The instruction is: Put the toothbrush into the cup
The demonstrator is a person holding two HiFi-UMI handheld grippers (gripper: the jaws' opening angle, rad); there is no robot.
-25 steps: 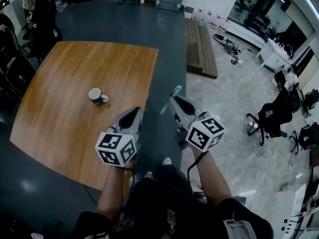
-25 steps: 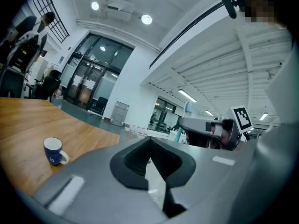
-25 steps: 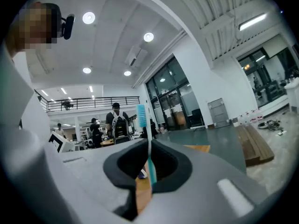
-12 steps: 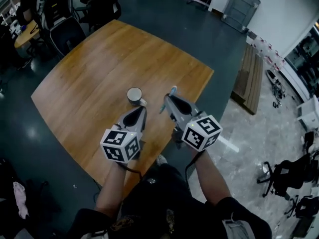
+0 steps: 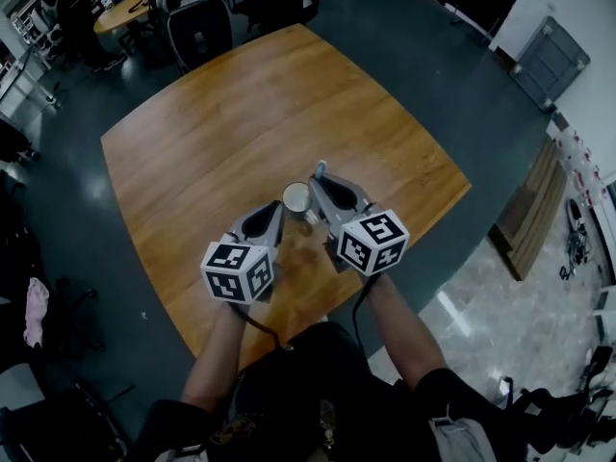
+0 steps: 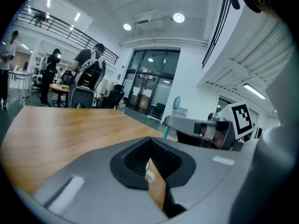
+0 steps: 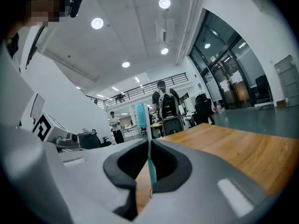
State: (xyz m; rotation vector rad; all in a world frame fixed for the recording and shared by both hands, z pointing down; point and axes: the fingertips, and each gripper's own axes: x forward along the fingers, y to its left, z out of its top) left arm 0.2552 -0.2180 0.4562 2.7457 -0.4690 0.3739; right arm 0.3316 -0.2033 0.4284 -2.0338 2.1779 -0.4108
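Observation:
A small white-rimmed cup (image 5: 295, 197) stands on the wooden table (image 5: 250, 104), near its front edge. My right gripper (image 5: 321, 177) hovers just right of the cup, shut on a teal toothbrush (image 5: 320, 167) whose head pokes up past the jaw tips. In the right gripper view the toothbrush (image 7: 150, 164) runs upright between the closed jaws of the right gripper (image 7: 149, 142). My left gripper (image 5: 273, 210) sits just below and left of the cup. In its own view the left gripper (image 6: 150, 140) is shut with nothing in it.
Office chairs (image 5: 197, 29) and a second desk (image 5: 120, 8) stand beyond the table's far left corner. Dark floor surrounds the table, with a grey door (image 5: 545, 51) at the upper right. People stand far back (image 6: 88, 64) in the room.
Both grippers have come from the table's right edge to over the table, and the cup now lies right between their tips. The toothbrush stays clamped in the right gripper.

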